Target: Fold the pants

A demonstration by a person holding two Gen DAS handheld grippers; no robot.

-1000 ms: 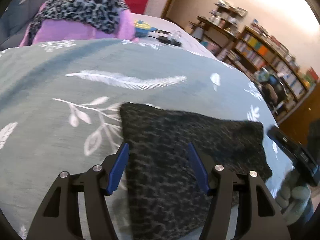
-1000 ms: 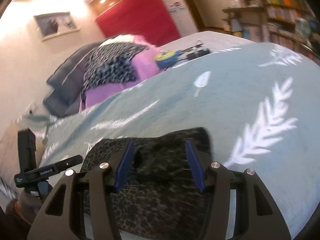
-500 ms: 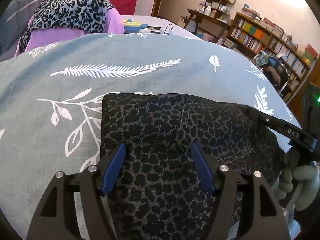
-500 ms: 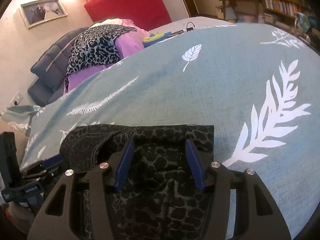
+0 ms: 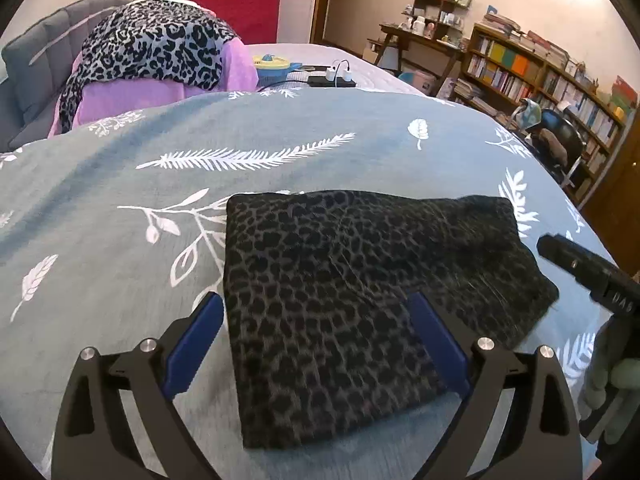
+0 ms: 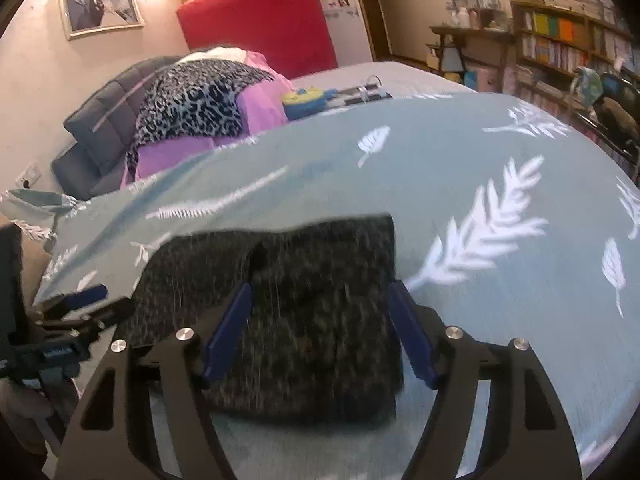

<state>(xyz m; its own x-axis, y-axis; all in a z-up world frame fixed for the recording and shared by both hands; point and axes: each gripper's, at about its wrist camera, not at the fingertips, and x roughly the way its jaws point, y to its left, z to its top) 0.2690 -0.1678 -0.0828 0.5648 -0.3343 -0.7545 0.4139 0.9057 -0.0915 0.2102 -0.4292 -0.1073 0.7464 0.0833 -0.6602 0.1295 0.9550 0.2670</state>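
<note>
- On the bed, far left: heap of purple and grey leopard-print clothes point(image 5: 156, 52) against a grey padded headboard point(image 5: 36, 64); well apart from the work area.
- Blue-grey bedspread with white feather and leaf print point(image 5: 120, 184) carries everything; yellow and blue round toy point(image 5: 272, 65) and black power strip with white chargers point(image 5: 332, 79) sit at its far side.
- Left claw point(image 5: 314, 344): released, blue pads spread wide, holding nothing. It hovers over the near left part of the pants; contact with the cloth cannot be told.
- Dark leopard-print fabric pants point(image 5: 360, 276): lying on the bedspread near its front edge as a compact folded rectangle, left edge straight, right end thicker and a bit rumpled. Fold looks about finished, by my judgement.
- Right claw point(image 6: 320, 332): also released, pads apart, nothing pinched; it sits over the right half of the pants point(image 6: 304, 304). Right view is motion-blurred, so cloth detail is unclear.
- Far right: wooden bookshelves full of books point(image 5: 552, 80), background only.
- Risks:
 - a pad snagging the top layer on the way out would drag the fold open;
 - the bulky right end may spring up if not pressed flat;
 - soft bedding gives way, so pushing down could skew the stack.
</note>
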